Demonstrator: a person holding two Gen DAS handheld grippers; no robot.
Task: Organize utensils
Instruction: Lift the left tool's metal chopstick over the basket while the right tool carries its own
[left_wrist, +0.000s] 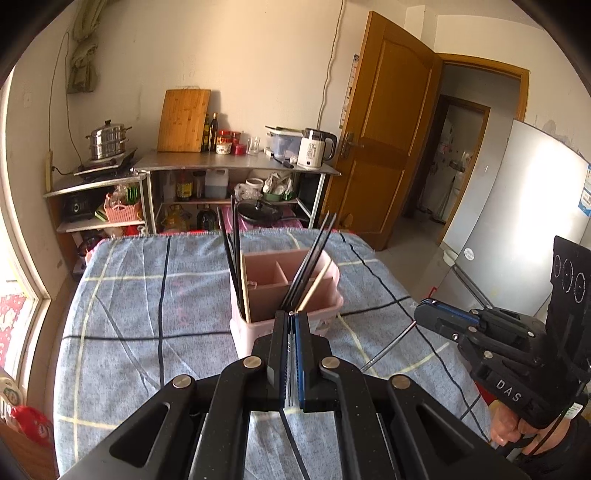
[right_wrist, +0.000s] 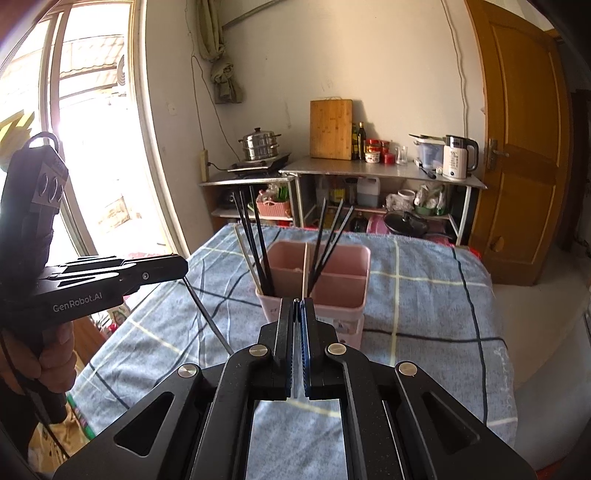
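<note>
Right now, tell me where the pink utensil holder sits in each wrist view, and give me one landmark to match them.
Left wrist view: the pink utensil holder stands at centre, just beyond the gripper's tips, on the blue checked cloth.
Right wrist view: the holder is again at centre, just past the tips.
Shared landmark: the wooden cutting board leaning on the back wall.
</note>
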